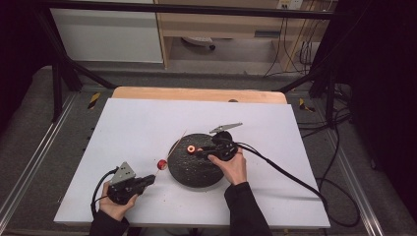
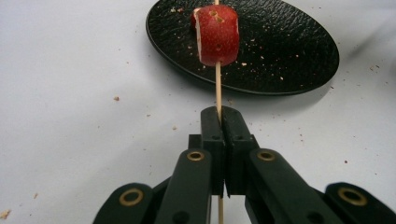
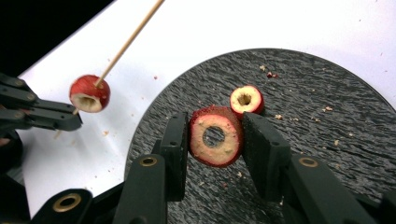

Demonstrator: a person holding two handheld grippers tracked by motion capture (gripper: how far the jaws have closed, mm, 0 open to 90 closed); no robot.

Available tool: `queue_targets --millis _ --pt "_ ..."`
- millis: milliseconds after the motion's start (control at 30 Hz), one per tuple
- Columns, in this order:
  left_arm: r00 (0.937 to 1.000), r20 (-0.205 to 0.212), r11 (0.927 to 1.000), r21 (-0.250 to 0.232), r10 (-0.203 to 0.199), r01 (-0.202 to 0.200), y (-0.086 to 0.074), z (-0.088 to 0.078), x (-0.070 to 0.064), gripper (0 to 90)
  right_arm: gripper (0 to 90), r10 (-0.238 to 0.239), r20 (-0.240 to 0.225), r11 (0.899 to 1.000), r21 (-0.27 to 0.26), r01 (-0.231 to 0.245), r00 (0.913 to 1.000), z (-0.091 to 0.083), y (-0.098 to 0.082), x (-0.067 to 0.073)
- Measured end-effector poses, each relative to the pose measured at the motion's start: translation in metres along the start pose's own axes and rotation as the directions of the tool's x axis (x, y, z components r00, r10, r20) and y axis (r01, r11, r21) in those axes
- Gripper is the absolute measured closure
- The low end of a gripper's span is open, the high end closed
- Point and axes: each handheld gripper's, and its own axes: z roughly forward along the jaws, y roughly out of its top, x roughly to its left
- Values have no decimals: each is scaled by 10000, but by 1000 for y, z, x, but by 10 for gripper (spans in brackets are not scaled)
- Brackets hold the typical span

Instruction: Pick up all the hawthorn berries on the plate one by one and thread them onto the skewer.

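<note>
My left gripper (image 2: pixel 219 114) is shut on a thin wooden skewer (image 2: pixel 217 84) that carries one red cored fruit piece (image 2: pixel 215 35). In the high view that gripper (image 1: pixel 150 180) sits near the table's front left, and the skewered fruit (image 1: pixel 162 164) hangs just left of the black plate (image 1: pixel 196 174). My right gripper (image 3: pixel 215 140) is shut on a second cored red fruit piece (image 3: pixel 215 136), hole facing the camera, held over the plate (image 3: pixel 327 154). A third, smaller cored piece (image 3: pixel 246 100) lies on the plate behind it. The right gripper (image 1: pixel 196 151) and its fruit (image 1: pixel 191 148) hover over the plate's middle.
The plate rests on a white sheet (image 1: pixel 137 128) covering a wooden table (image 1: pixel 196 93). Red crumbs dot the plate and the sheet. Black cables (image 1: pixel 290 174) trail from the right gripper to the right. Metal frame legs (image 1: pixel 59 73) stand at the back corners.
</note>
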Motion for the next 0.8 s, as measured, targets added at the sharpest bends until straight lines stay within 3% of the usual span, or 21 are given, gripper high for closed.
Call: queue_targets --millis 167,300,467,667,800 --pt "10000 -4 10000 -21 3 -3 0 0 0 884 629 360 -334 9947 -948 -390 9988 -6 -8 1" --pt "10000 7 10000 -35 24 -24 0 0 -1 884 630 715 -557 9812 -1755 -803 9959 -8 -16 1" --pt "10000 13 10000 -86 41 -41 0 0 -3 884 630 1247 -815 9531 -2671 -1422 9888 -10 -22 -1" --pt "10000 19 9999 -142 21 -21 0 0 -5 884 630 1672 -968 9243 -3309 -1901 9812 -8 -29 -1" --pt "10000 21 9999 -165 13 -12 -1 1 -6 884 630 1994 -1127 8990 -3743 -2275 9734 -6 -33 -2"
